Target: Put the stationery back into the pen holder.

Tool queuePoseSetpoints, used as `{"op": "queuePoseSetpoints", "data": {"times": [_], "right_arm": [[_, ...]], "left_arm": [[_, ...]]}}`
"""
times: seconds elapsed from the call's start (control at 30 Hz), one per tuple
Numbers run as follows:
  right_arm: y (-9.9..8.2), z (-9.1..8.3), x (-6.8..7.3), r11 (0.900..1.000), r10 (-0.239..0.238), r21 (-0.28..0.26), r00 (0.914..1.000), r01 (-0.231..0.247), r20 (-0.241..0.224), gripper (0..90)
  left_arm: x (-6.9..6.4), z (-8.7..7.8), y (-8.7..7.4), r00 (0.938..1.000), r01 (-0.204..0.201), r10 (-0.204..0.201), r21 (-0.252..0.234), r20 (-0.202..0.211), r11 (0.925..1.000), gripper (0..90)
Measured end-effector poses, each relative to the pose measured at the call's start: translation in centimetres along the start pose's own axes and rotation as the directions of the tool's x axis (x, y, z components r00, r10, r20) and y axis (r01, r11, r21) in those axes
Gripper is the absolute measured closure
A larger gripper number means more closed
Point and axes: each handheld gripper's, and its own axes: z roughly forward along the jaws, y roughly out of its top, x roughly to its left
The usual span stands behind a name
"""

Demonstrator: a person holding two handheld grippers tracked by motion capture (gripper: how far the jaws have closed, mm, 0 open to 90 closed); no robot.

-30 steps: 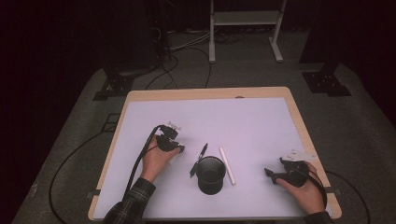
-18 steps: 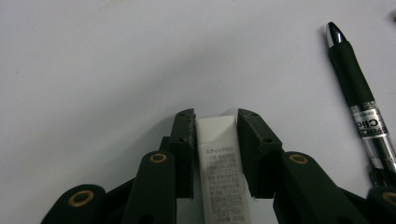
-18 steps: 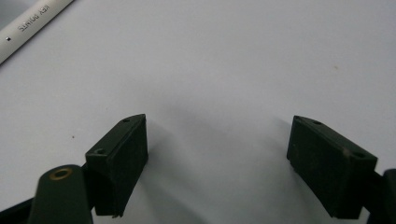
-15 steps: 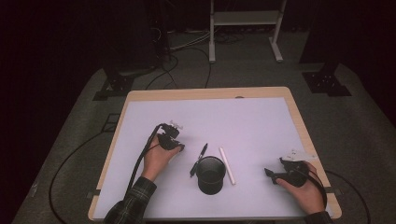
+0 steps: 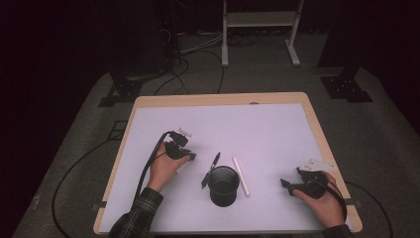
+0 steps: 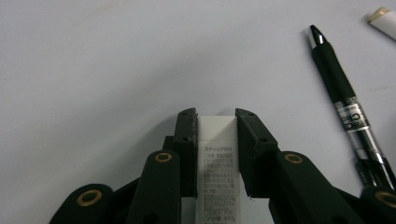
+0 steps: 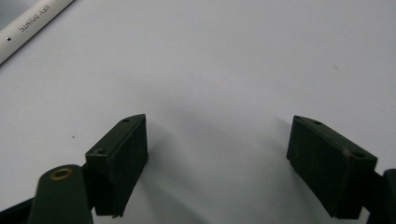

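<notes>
Gripping a white glue stick [image 6: 217,154], the left tongs [image 6: 217,114] have just been closing, and their two black jaws now press on its sides at the lower middle of the left gripper view. Japanese print runs down the stick's label; its top line reads "スティックのり", and the smaller lines below are too fine to read. At the right edge of that view lies a black pen [image 6: 343,100] with a clear band marked in letters that look like "Clic". A white tip of another pen [image 6: 384,16] shows in the upper right corner.

From the high view, the left tongs [image 5: 185,157] sit left of centre on the worktop [image 5: 247,124], held by a hand coming from a plaid sleeve [image 5: 136,215]. Just to their right lie the black pen [image 5: 211,169], a black mesh cup [image 5: 223,185] standing upright, and the white pen [image 5: 241,175] beside the cup.

The right tongs [image 5: 287,184] rest at the lower right, well apart from the cup. In the right gripper view the right tongs [image 7: 217,140] stand wide open over bare worktop, with nothing between the jaws. The white pen [image 7: 32,28] crosses the upper left corner there, bearing grey print that I cannot read with certainty.

A pale lilac sheet covers the worktop, framed by a light wood edge. Grey carpet [image 5: 74,148], black cables and a white metal stand [image 5: 260,25] surround it in a dark room.
</notes>
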Motion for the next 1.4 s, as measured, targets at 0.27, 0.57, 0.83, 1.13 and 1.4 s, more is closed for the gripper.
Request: {"op": "queuePoseSetpoints", "data": {"times": [0.27, 0.57, 0.83, 1.13, 1.4], "right_arm": [[0.0, 0.0, 0.0, 1.0000, 0.003, 0.000, 1.0000, -0.003, -0.001, 19.4], [0.0, 0.0, 0.0, 1.0000, 0.003, 0.000, 1.0000, -0.003, -0.001, 19.4], [0.0, 0.0, 0.0, 1.0000, 0.003, 0.000, 1.0000, -0.003, -0.001, 19.4], [0.0, 0.0, 0.0, 1.0000, 0.003, 0.000, 1.0000, -0.003, -0.001, 19.4], [0.0, 0.0, 0.0, 1.0000, 0.002, 0.000, 1.0000, -0.002, -0.001, 19.4]], "left_arm": [[0.0, -1.2, 0.0, 0.9993, -0.009, 0.011, -0.042, 0.035, 0.9991, 70.7], [-0.2, -2.6, -0.1, 0.9977, -0.017, 0.024, -0.096, 0.064, 0.9952, 70.8], [-0.5, -4.1, -0.1, 0.9968, -0.021, 0.031, -0.137, 0.074, 0.9904, 70.8], [-0.7, -5.9, -0.5, 0.9954, -0.024, 0.041, -0.186, 0.087, 0.9822, 70.8], [-0.9, -7.2, -0.9, 0.9945, -0.036, 0.057, -0.227, 0.088, 0.9733, 70.8]]}}
